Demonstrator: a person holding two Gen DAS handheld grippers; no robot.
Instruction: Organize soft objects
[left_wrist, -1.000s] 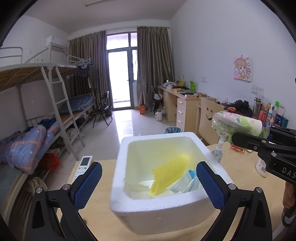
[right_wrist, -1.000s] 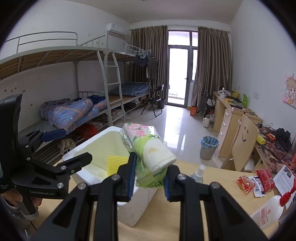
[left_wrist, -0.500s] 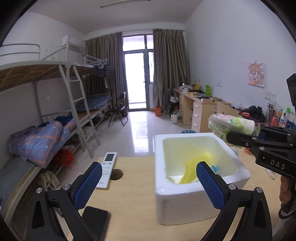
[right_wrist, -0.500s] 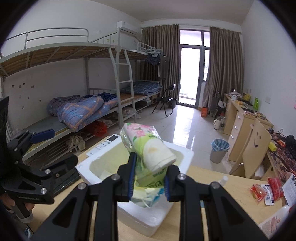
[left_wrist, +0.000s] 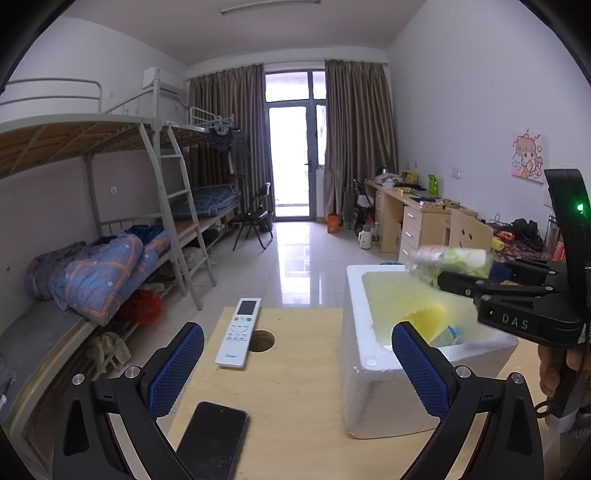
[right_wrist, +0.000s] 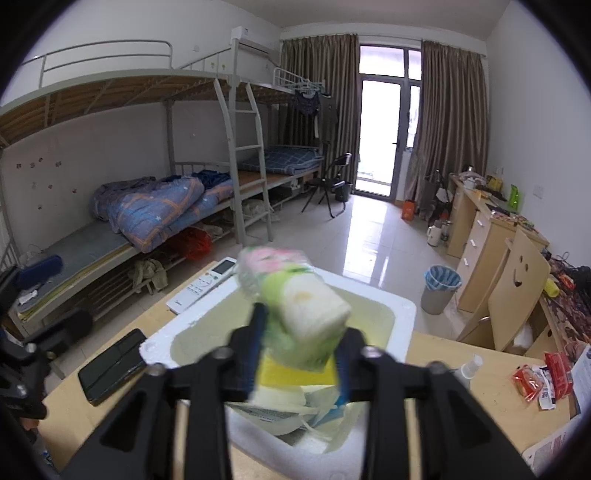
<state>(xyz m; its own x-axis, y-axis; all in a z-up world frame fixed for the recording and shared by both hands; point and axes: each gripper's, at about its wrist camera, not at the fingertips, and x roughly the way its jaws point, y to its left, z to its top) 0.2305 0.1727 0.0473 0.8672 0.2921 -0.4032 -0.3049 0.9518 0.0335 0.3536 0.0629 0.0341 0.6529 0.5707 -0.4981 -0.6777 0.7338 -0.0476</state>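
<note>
My right gripper (right_wrist: 299, 350) is shut on a wrapped tissue pack (right_wrist: 295, 295) with green and pink print, and holds it above the open white foam box (right_wrist: 402, 306). The pack is blurred. The box holds a yellow sponge (right_wrist: 291, 374) and pale packets (right_wrist: 295, 406). In the left wrist view the box (left_wrist: 365, 387) sits at the right, with the tissue pack (left_wrist: 450, 260) and the right gripper (left_wrist: 443, 280) over it. My left gripper (left_wrist: 295, 358) is open and empty, left of the box over the table.
A white remote (left_wrist: 239, 332) lies by a round hole (left_wrist: 261, 340) in the wooden table (left_wrist: 295, 406). A black phone (left_wrist: 212, 439) lies near the front edge. Snack packets (right_wrist: 543, 380) and a small bottle (right_wrist: 467, 367) lie right of the box.
My left gripper has swung left, away from the box, bringing the remote and phone into view. My right gripper has carried the tissue pack over the box's opening.
</note>
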